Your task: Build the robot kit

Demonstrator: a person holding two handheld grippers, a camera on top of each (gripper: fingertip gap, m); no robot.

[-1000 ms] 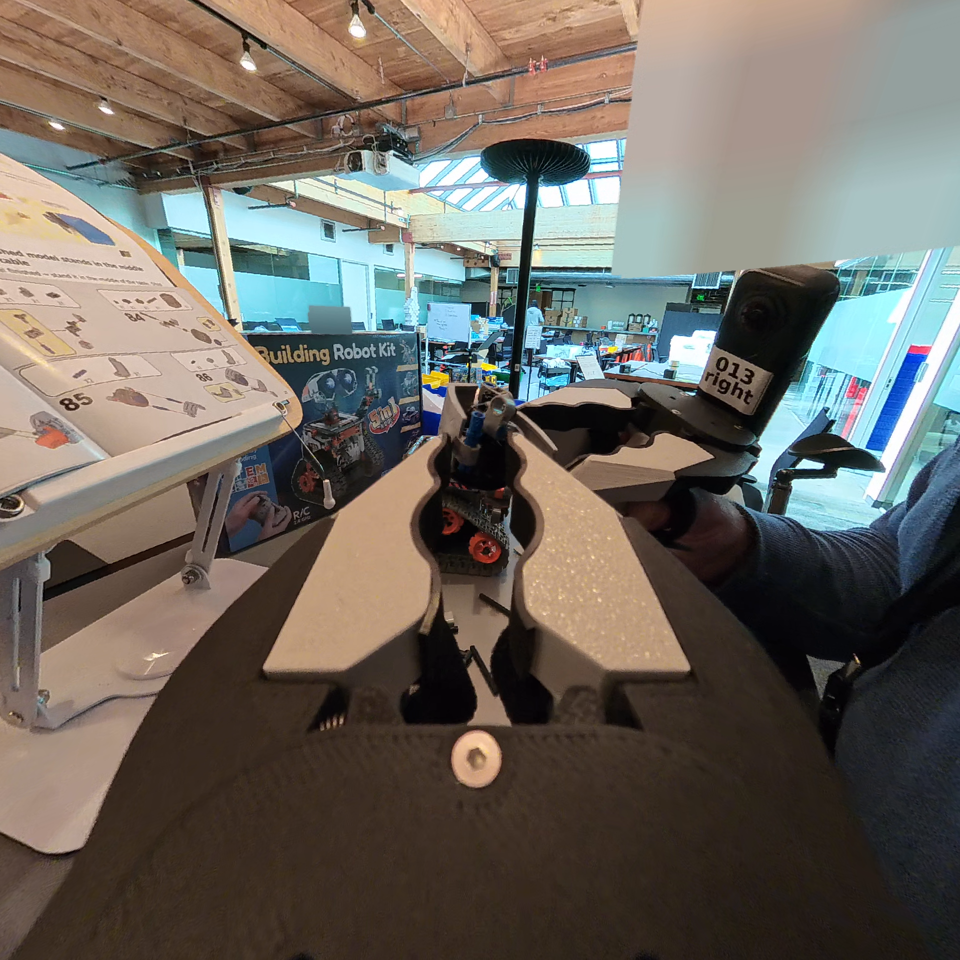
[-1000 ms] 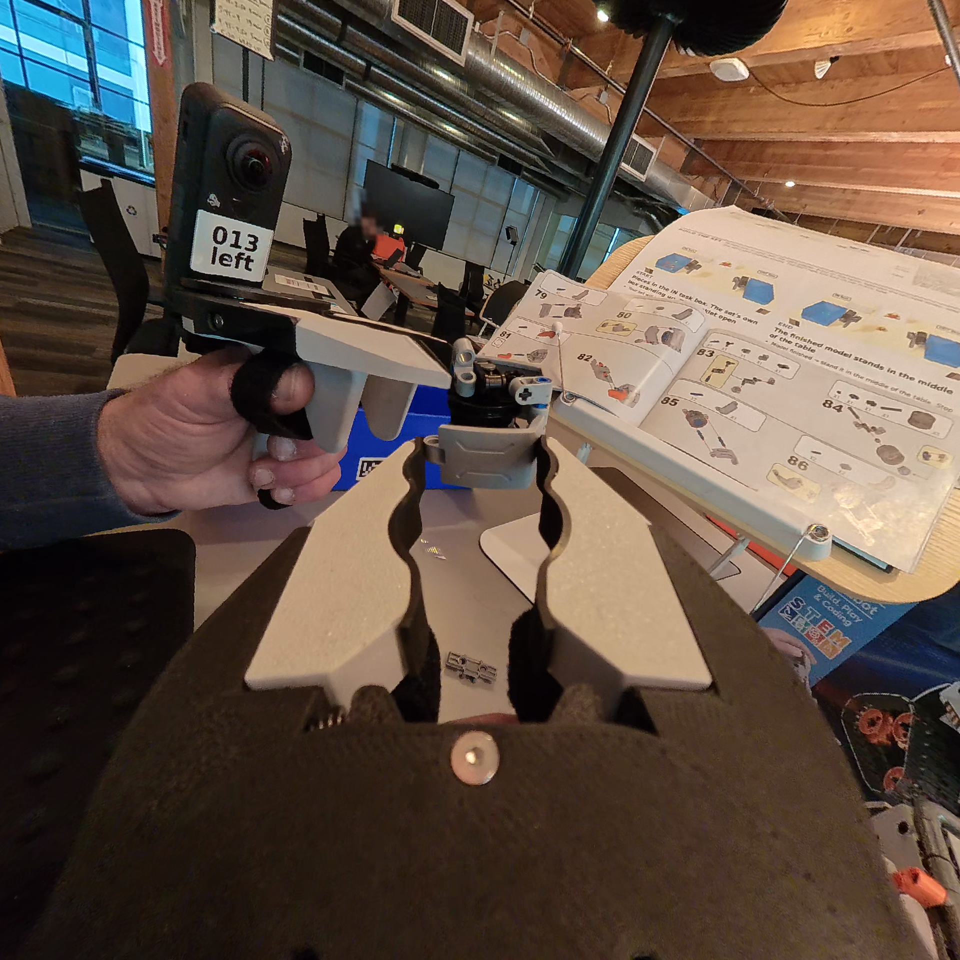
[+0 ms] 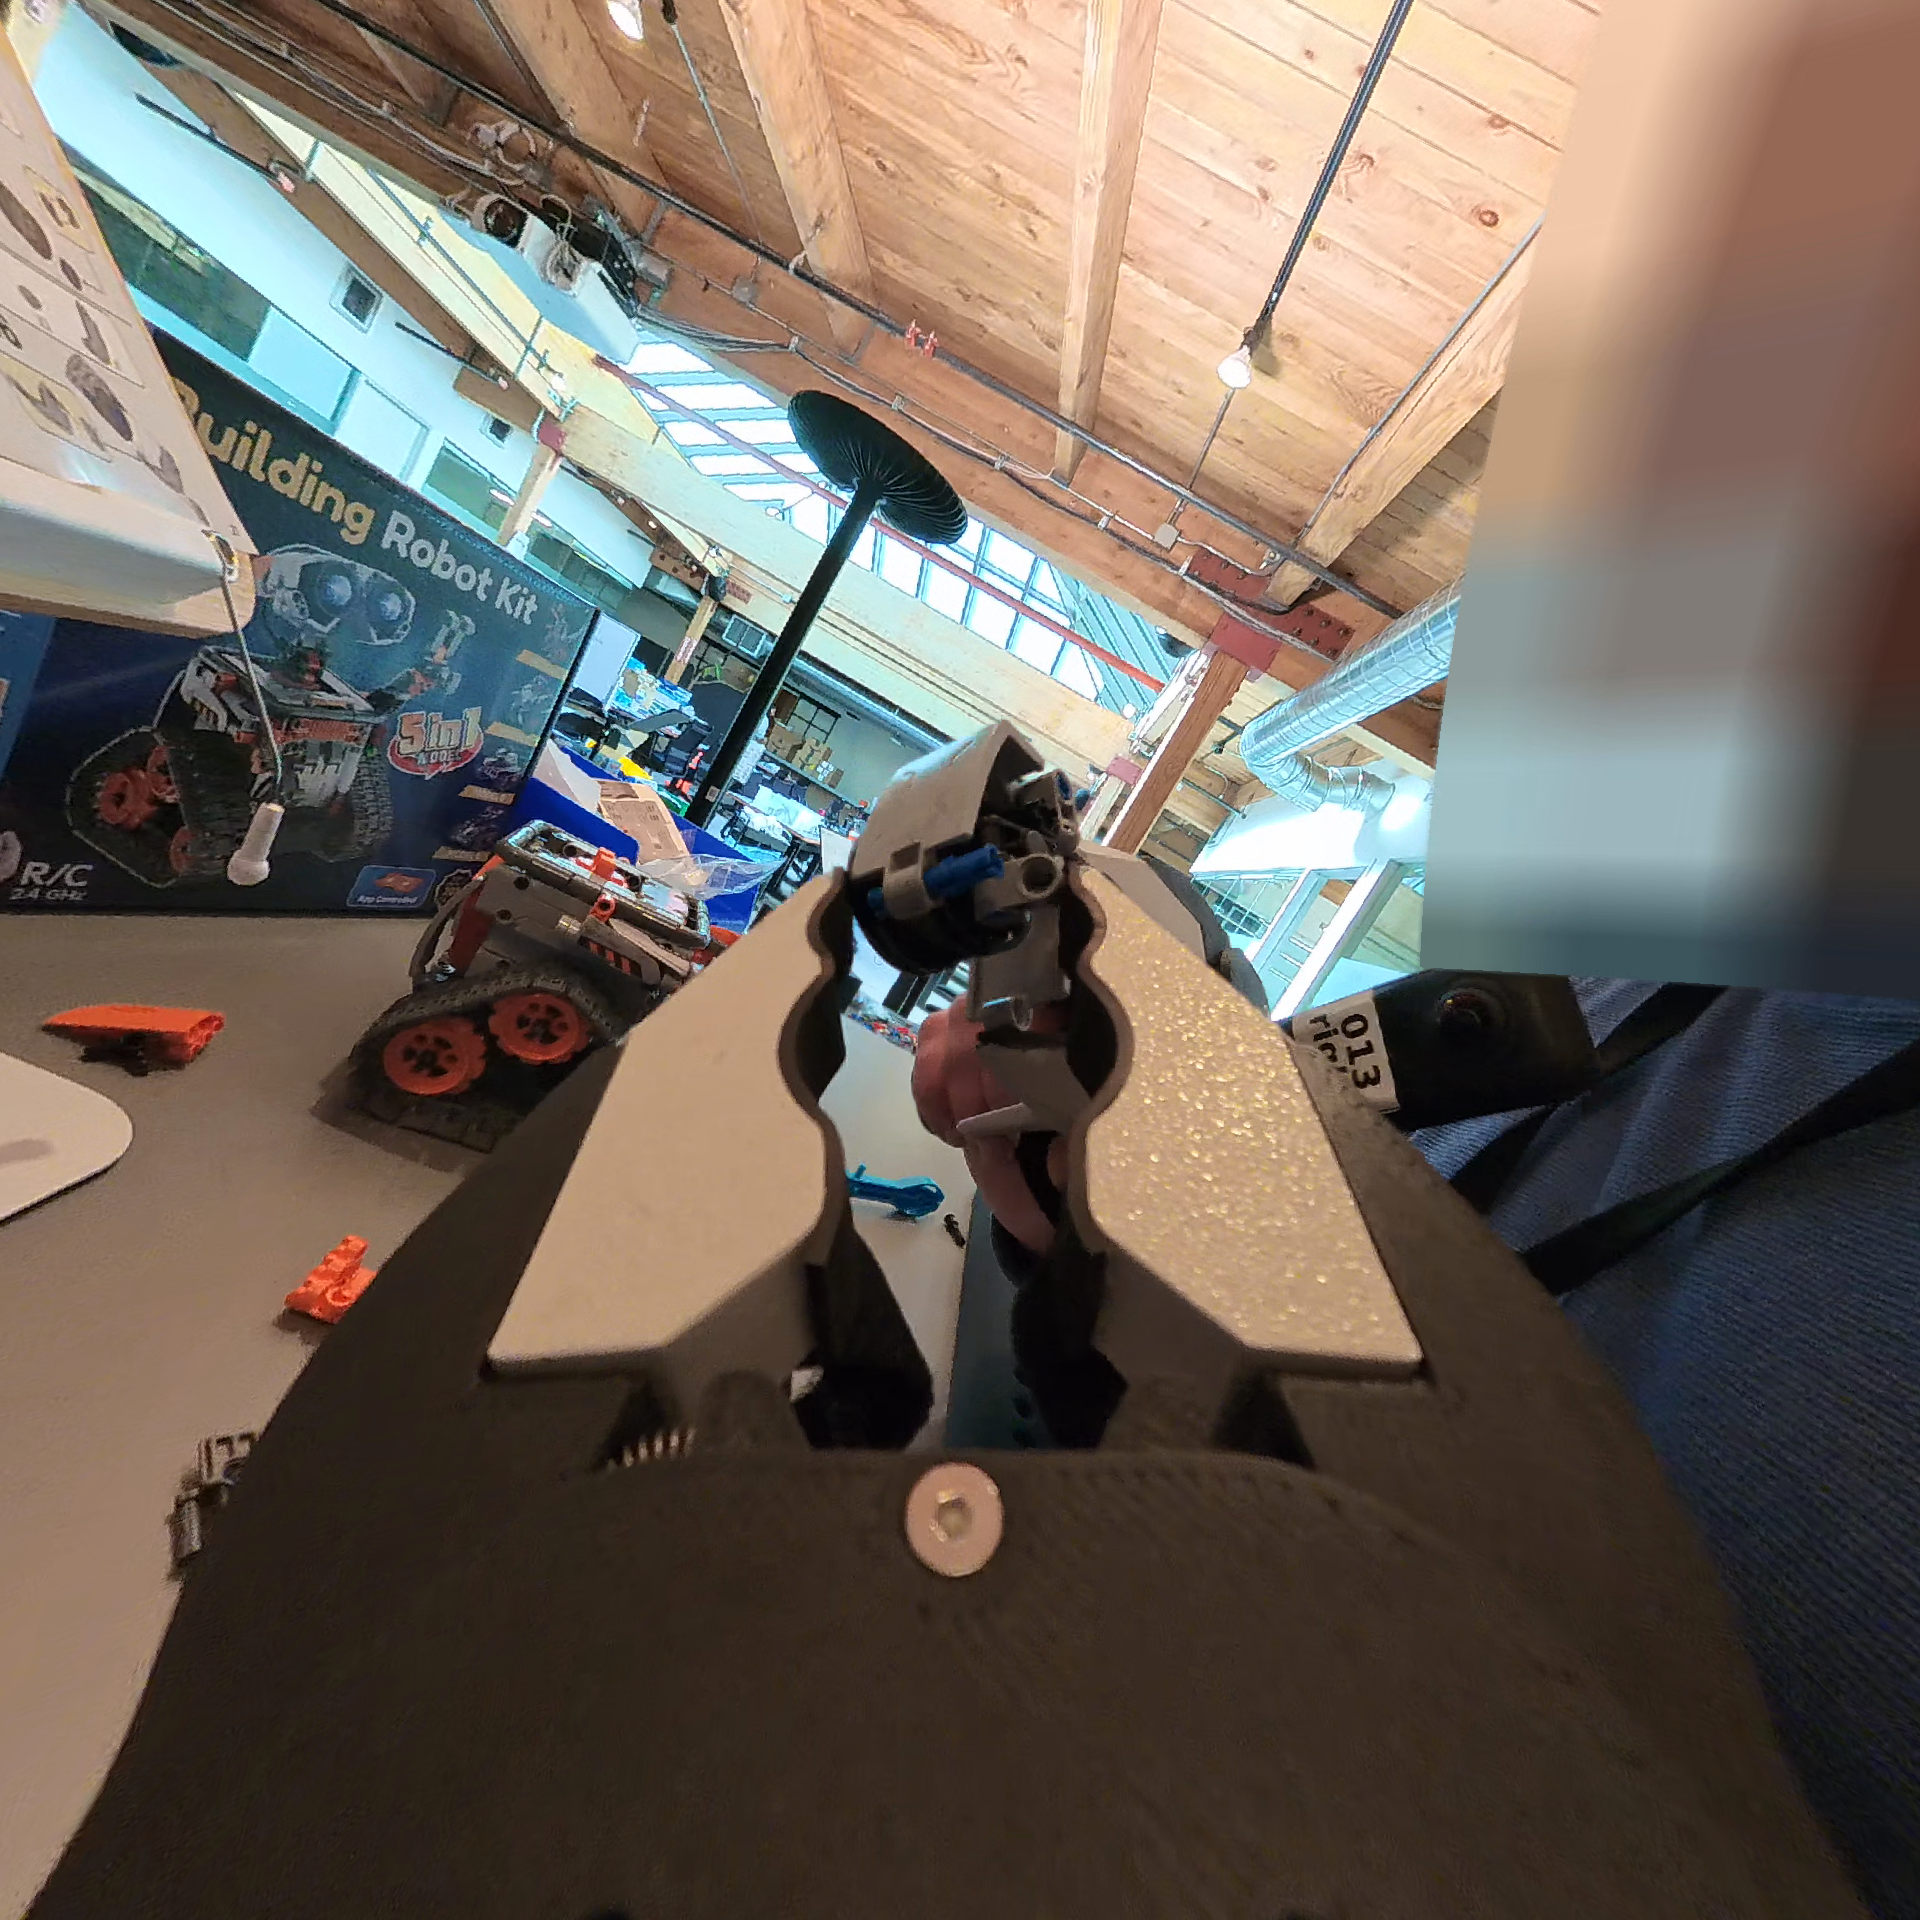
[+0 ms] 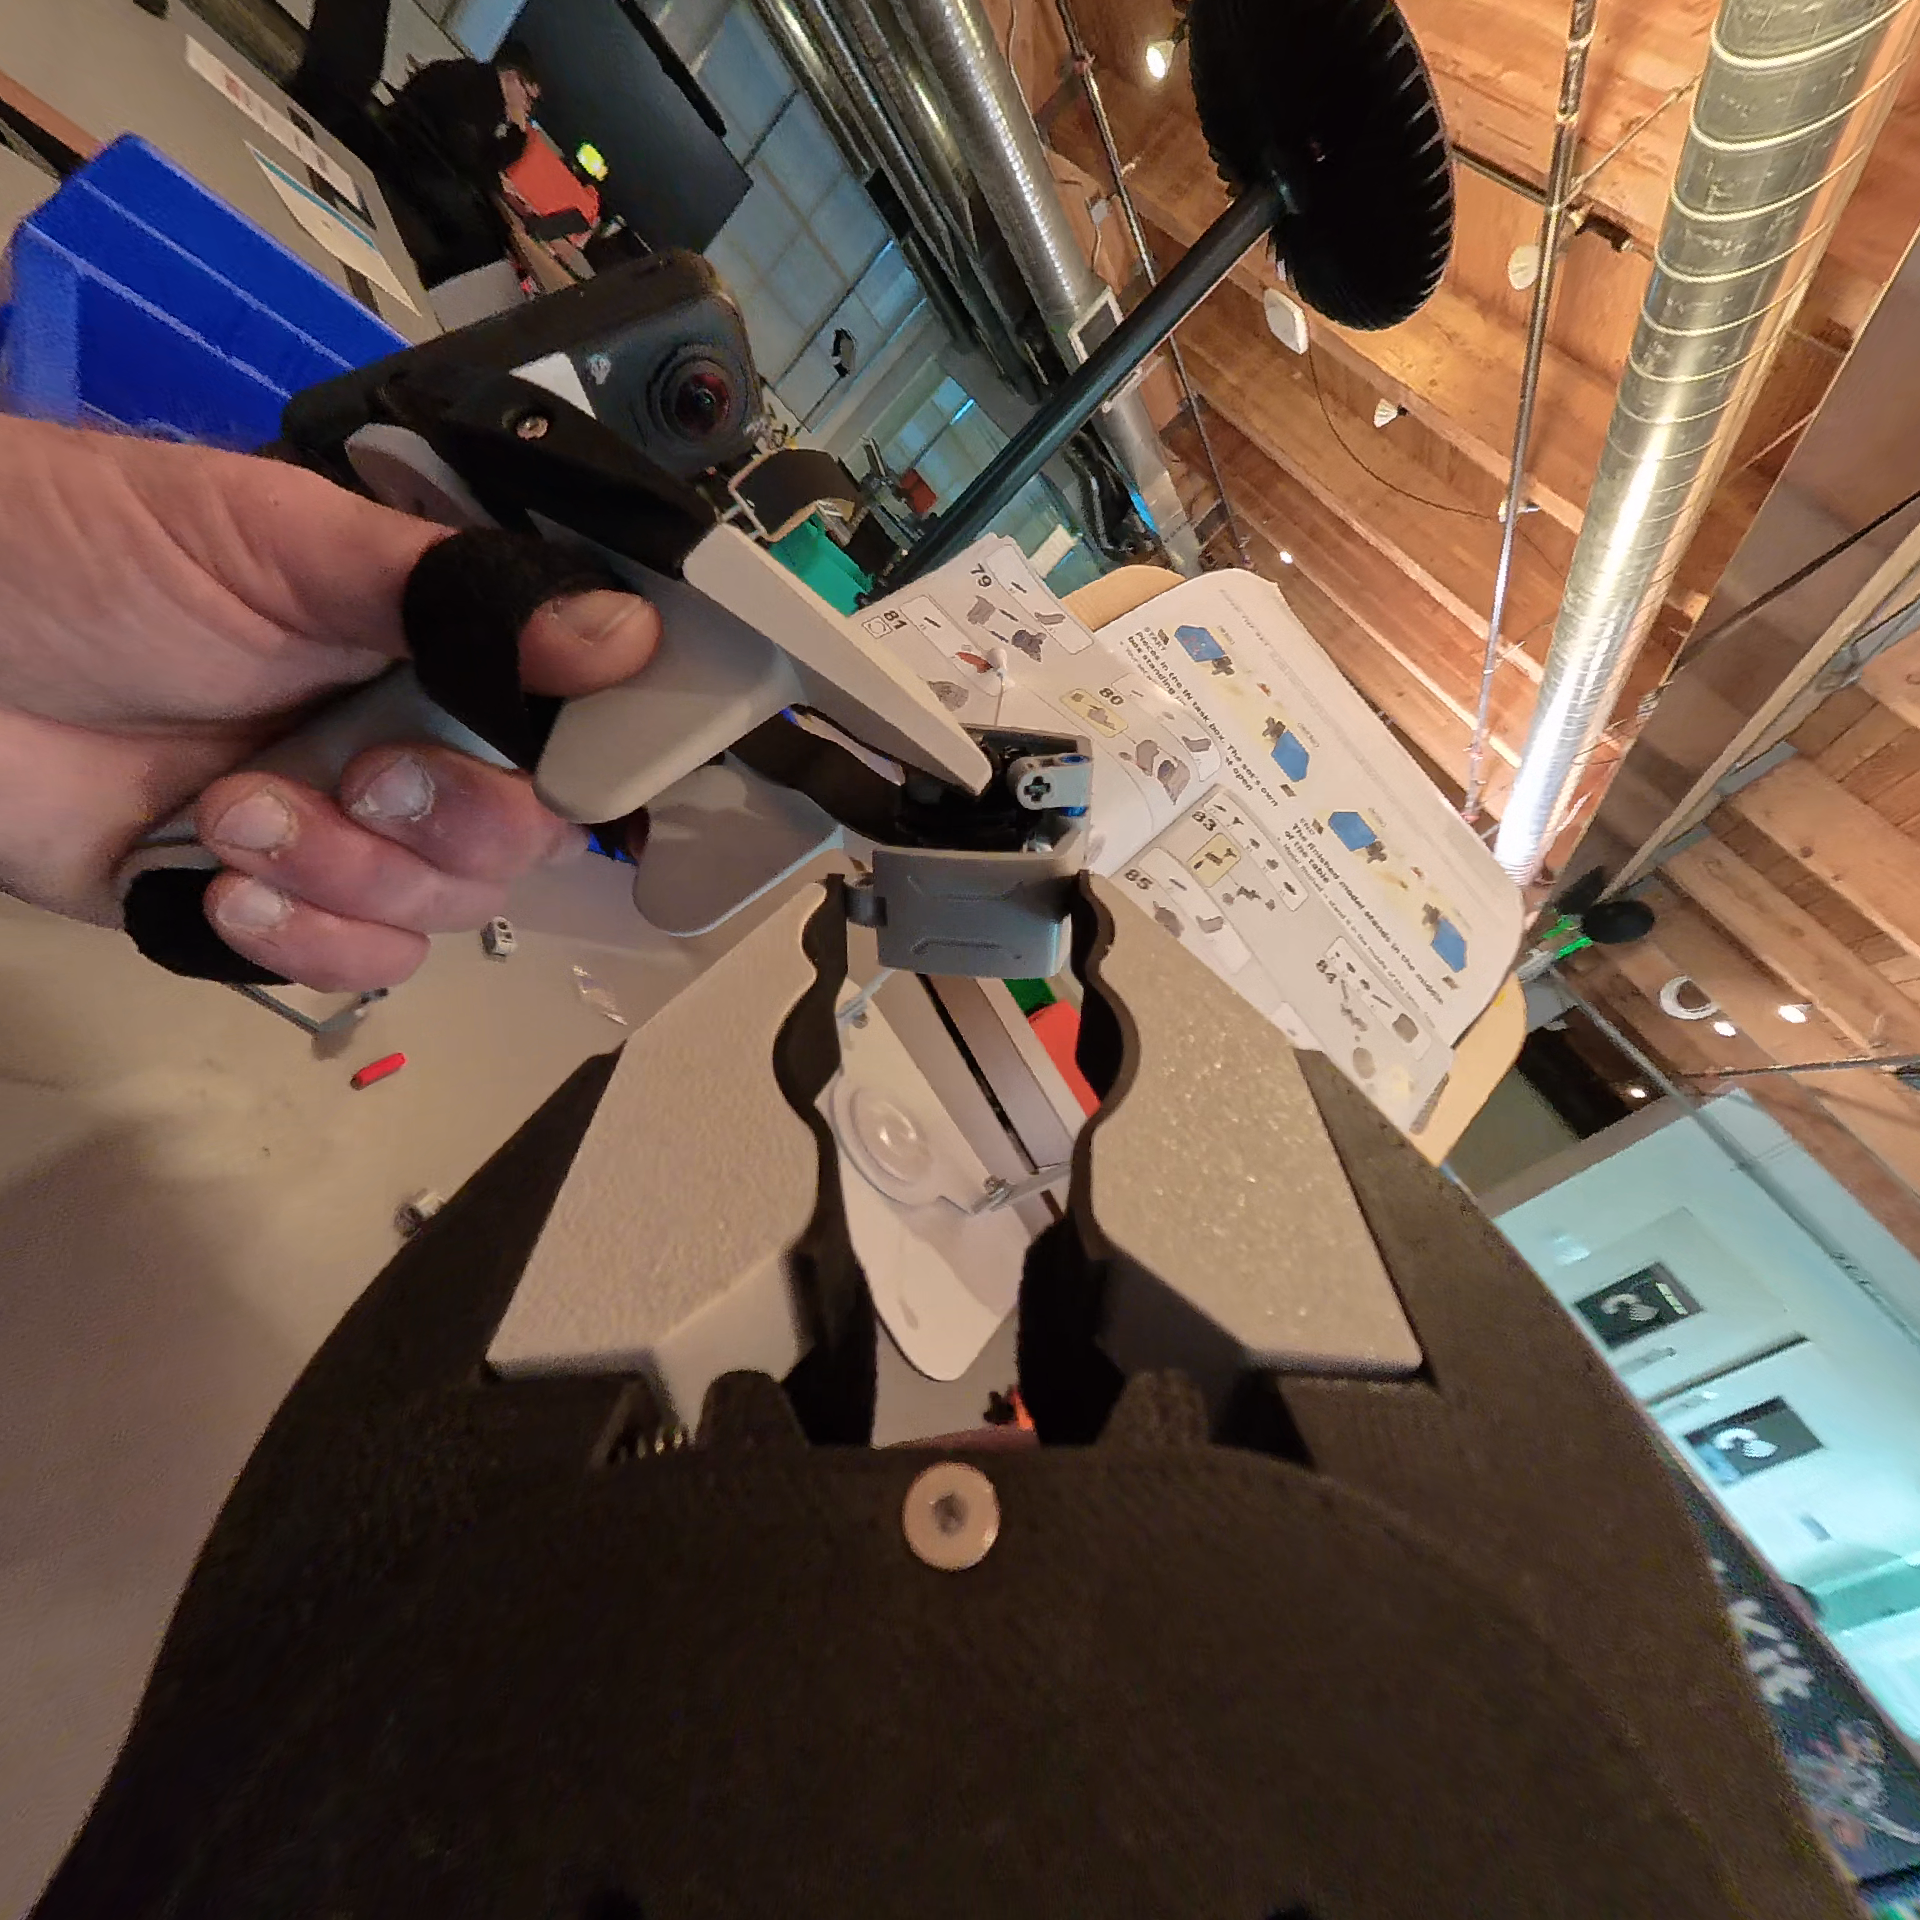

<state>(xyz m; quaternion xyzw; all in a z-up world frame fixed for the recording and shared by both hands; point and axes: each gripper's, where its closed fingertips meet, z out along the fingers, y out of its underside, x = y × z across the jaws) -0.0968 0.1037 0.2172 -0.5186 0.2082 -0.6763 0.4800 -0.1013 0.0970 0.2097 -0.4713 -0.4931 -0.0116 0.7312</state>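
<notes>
The grey brick-built assembly [image 3: 961,894] hangs above the table [image 3: 156,1195], and we see both grippers clamped on it: the left gripper [image 3: 961,914] pinches its black-and-blue core, the right gripper [image 4: 961,914] its grey panel, steadying it from two sides. Far left stands the tracked robot model [image 3: 520,997], before the kit box [image 3: 312,727]. How the assembly's inner parts join stays hidden.

ceiling [image 3: 987,156]: timber planks and beams, track bulbs lit | skylight [image 3: 727,416]: daylight beyond | duct [image 4: 1662,416]: ribbed silver, under the beams | black pole lamp [image 3: 790,623] upright | surface [image 3: 156,1195]: grey | far: desks, glass walls
</notes>
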